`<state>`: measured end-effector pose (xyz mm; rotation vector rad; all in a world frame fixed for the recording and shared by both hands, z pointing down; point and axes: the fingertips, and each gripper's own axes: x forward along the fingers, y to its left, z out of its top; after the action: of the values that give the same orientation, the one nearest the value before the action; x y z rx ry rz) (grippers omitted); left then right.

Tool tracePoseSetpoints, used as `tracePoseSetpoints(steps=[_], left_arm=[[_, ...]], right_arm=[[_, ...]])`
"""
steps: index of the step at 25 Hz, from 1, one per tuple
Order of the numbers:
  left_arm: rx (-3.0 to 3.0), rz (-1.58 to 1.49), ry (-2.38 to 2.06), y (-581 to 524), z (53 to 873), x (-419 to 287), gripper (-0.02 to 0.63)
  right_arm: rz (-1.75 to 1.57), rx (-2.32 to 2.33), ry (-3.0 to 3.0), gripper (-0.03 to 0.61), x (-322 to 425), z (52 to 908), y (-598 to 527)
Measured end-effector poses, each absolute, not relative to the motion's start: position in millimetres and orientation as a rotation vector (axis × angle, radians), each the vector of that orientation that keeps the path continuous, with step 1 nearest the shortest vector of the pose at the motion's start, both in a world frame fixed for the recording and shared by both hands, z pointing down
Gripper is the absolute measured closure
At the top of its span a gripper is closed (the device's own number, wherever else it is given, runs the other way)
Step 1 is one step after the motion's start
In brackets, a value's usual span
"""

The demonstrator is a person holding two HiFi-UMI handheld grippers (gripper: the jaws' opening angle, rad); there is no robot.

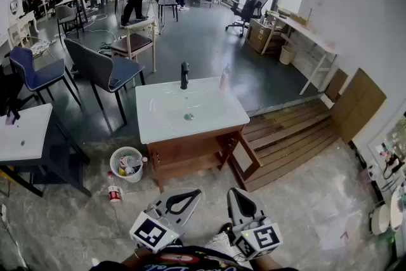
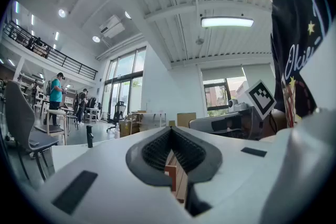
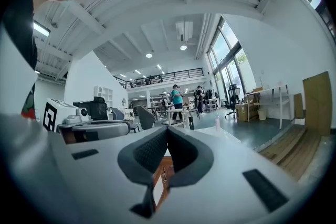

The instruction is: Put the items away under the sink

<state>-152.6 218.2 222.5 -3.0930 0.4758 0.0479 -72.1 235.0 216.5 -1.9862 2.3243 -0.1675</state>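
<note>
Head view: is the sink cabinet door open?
Yes, the cabinet door stands swung outward from the wooden cabinet under the sink.

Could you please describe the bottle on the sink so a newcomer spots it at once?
Find the white-topped wooden sink cabinet mid-floor. At its top's far right corner stands a slim pale bottle. Unlike the black tap at the back centre, it is light-coloured and sits at the edge.

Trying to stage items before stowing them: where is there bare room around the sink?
The white sink top is mostly bare; only the faucet and a bottle stand along its rear edge. The floor before the cabinet is free. Crowded at its left: wastebasket and a small container.
</note>
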Motion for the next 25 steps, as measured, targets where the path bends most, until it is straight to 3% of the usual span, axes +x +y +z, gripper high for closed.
tracePoseSetpoints(steps=[25], left_arm=[[-3.109, 0.078, 0.441, 217, 229, -170, 0.607]], right_arm=[[-0.245, -2.162, 2.231, 0.569, -70, 233, 244]])
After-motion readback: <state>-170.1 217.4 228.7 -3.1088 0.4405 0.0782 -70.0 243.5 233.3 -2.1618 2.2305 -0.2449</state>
